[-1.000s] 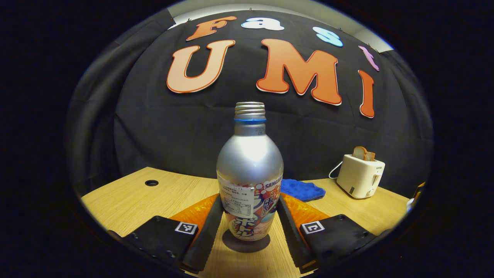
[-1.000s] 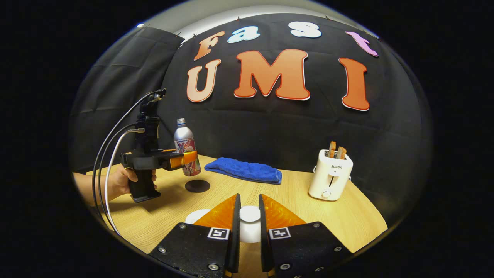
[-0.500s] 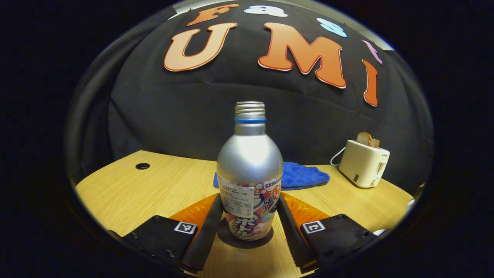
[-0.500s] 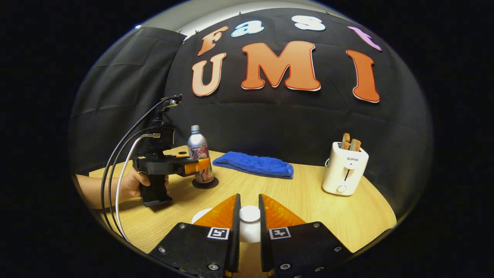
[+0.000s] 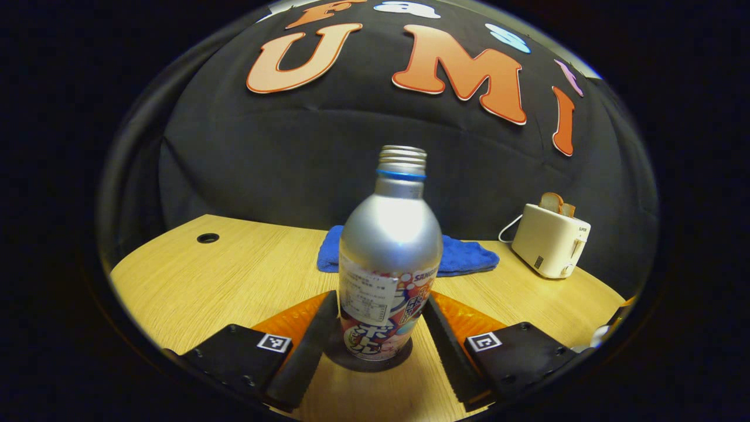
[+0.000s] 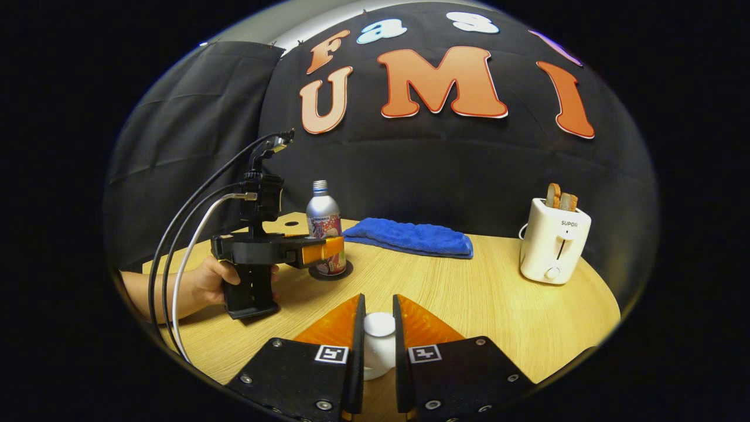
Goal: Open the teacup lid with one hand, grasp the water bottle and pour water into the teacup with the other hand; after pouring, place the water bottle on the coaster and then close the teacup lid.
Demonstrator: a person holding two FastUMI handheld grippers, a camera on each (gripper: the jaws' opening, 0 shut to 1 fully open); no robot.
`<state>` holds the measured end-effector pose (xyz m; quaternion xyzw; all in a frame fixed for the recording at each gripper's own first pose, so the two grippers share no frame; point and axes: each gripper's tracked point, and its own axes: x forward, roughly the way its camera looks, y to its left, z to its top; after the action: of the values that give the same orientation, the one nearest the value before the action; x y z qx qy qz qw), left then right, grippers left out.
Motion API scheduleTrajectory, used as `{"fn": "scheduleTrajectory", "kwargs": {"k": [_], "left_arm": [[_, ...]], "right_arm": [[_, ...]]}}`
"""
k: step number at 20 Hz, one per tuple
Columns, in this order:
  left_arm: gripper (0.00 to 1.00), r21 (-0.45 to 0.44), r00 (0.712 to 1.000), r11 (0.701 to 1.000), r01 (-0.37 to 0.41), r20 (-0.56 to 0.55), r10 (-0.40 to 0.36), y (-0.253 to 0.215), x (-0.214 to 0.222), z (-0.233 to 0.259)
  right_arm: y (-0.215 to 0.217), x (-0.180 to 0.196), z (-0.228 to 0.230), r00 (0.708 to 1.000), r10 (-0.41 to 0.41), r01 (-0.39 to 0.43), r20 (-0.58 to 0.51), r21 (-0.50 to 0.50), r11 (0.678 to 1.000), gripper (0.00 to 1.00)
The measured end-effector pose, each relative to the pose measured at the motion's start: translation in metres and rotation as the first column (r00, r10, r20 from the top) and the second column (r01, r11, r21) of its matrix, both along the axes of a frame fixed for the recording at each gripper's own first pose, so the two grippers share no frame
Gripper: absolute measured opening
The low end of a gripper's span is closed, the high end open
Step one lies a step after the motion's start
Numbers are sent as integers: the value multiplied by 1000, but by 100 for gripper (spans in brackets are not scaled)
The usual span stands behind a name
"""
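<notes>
The water bottle (image 5: 389, 258) is standing on the coaster (image 5: 369, 358), flanked by the left gripper's (image 5: 375, 346) spread jaws. The right gripper's (image 6: 378, 346) jaws are pinching the lid's white knob (image 6: 379, 324).

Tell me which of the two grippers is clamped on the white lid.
The right gripper: its fingers press both sides of the white lid. The left gripper instead flanks the water bottle on the coaster.

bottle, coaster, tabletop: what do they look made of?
Bottle: likely aluminium, matte silver with a soft glare on the shoulder, a threaded neck and a printed wrap label.
Coaster: dark, dull disc, perhaps rubber or felt; can't tell.
Tabletop: pale wood grain, smooth; probably laminate or veneer.
</notes>
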<state>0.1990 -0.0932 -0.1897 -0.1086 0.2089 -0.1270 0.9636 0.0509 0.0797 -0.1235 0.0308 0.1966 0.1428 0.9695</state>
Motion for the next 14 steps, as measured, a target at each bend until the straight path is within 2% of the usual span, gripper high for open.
{"fn": "scheduleTrajectory", "kwargs": {"k": [1,2,5,6,7,10,11,12,14], "left_arm": [[99,2,1000,1000,-3,-5,3,2,-2,0],[99,2,1000,1000,0,-9,0,2,-5,1],[98,36,1000,999,-3,-14,3,9,-16,2],[94,45,1000,999,-2,-5,2,11,-19,6],[98,51,1000,999,-4,8,3,12,-22,10],[98,80,998,997,8,55,-12,14,-34,25],[94,84,998,996,12,65,-18,14,-38,30],[98,87,997,996,18,73,-24,12,-42,33],[98,94,995,995,20,92,-28,12,-49,41]], "right_arm": [[2,2,-1,1000,3,-3,-4,2,1000,23],[5,2,0,1000,10,-10,-2,8,1000,23],[11,3,-7,1000,16,-16,-8,2,1000,23],[13,3,-11,1000,20,-20,-14,6,1000,23],[16,3,-14,1000,22,-22,-20,13,1000,23],[24,3,-20,999,38,-37,-24,24,999,23],[25,4,-22,999,37,-37,-24,12,999,23],[26,4,-22,999,36,-36,-15,6,999,23],[27,5,-22,999,38,-38,-1,1,999,23]]}}
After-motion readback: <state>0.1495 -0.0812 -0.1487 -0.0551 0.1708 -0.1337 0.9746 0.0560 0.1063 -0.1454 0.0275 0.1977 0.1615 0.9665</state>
